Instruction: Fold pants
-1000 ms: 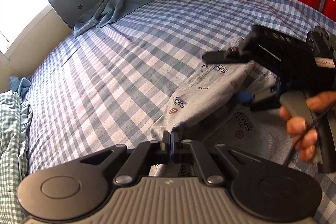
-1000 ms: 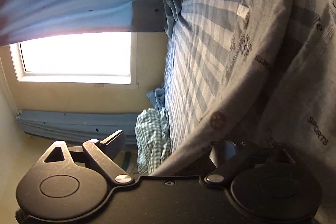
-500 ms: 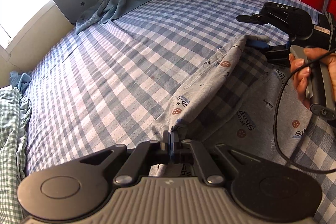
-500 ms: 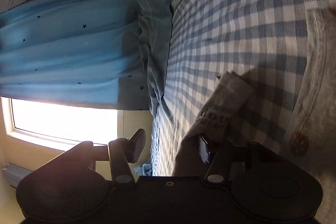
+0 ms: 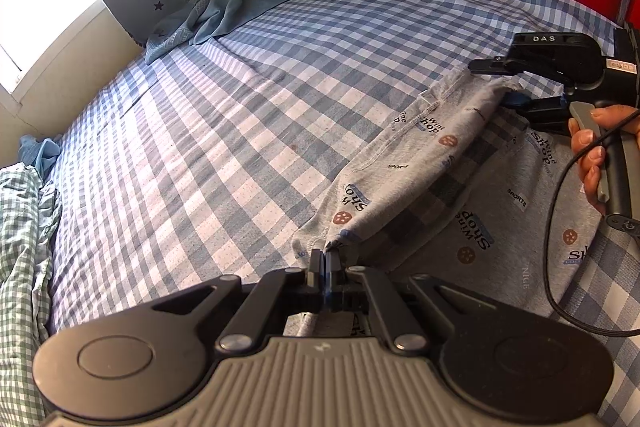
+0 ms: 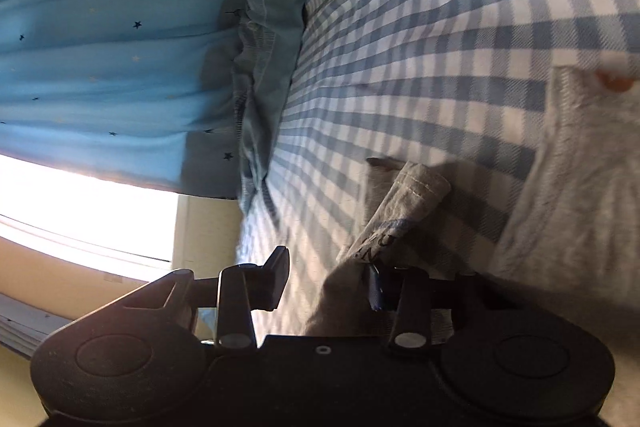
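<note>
Lying across the lower right of the left wrist view, the grey printed pants (image 5: 404, 163) rest on the checked bed (image 5: 240, 131), with one strip of the fabric lifted clear of the sheet and stretched taut between the two tools; the left tongs (image 5: 323, 261), at the bottom centre of that frame, are pressed fully together on the near end of that strip; the right tongs (image 5: 510, 85), at the upper right of the frame and held by a hand (image 5: 592, 151), stand wide apart, one finger above the cloth and one under it, so the far hem merely drapes over the lower finger; in the right wrist view the same gap shows, the right tongs (image 6: 328, 279) parted with a grey hem lying against one finger only. Judging from this, the fold seems at an early stage: an edge or leg is raised and spread, while the rest of the pants sits loosely spread and rumpled at the right edge; laying the strip over, squaring the halves and folding again appear left to do.
</note>
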Tool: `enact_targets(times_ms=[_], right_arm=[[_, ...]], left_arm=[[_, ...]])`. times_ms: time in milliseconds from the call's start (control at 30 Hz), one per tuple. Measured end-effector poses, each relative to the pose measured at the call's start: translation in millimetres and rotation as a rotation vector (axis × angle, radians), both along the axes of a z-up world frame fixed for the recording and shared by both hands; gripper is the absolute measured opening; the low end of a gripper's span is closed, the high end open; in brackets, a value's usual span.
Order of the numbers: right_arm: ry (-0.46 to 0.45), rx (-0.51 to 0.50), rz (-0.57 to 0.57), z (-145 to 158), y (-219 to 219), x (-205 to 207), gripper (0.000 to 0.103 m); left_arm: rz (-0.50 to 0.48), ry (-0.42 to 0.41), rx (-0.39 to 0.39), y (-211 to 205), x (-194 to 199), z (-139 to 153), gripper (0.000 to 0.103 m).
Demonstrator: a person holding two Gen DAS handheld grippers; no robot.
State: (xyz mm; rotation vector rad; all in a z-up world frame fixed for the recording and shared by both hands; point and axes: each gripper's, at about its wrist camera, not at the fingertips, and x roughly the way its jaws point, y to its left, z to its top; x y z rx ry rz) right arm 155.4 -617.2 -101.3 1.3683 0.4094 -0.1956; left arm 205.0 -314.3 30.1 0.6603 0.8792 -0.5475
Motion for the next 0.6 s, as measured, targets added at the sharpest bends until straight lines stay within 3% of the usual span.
enact_targets(times_ms=[67, 200, 267, 300, 433, 500, 600], right_arm=[[0.018, -0.019, 0.002, 0.0, -0.2, -5.1, 0.039], [0.057, -0.028, -0.017, -7.2, -5.1, -11.8, 0.012], [0.078, -0.035, -0.028, -9.0, -9.9, -12.1, 0.008], [0.079, -0.052, -0.019, -7.4, -12.9, -11.1, 0.001], [0.052, -0.174, 0.088, 21.7, -23.4, 7.0, 0.0], [-0.005, -0.245, 0.142, 50.4, -29.8, 14.4, 0.0], [-0.104, -0.375, 0.181, 103.6, -41.0, 2.5, 0.0]], left_arm=[[0.003, 0.002, -0.002, 0.3, -0.3, -0.8, 0.0], [0.004, -0.001, 0.0, 0.7, -2.1, -1.8, 0.0], [-0.003, -0.01, 0.008, -0.3, -4.7, -2.8, 0.0], [-0.006, -0.013, 0.007, -1.0, -5.7, -2.8, 0.0], [0.018, -0.046, -0.042, 2.4, -6.9, 6.4, 0.0], [0.012, -0.065, -0.121, 8.0, -10.9, 19.4, 0.0], [-0.078, -0.107, -0.226, 17.1, -32.3, 40.9, 0.0]])
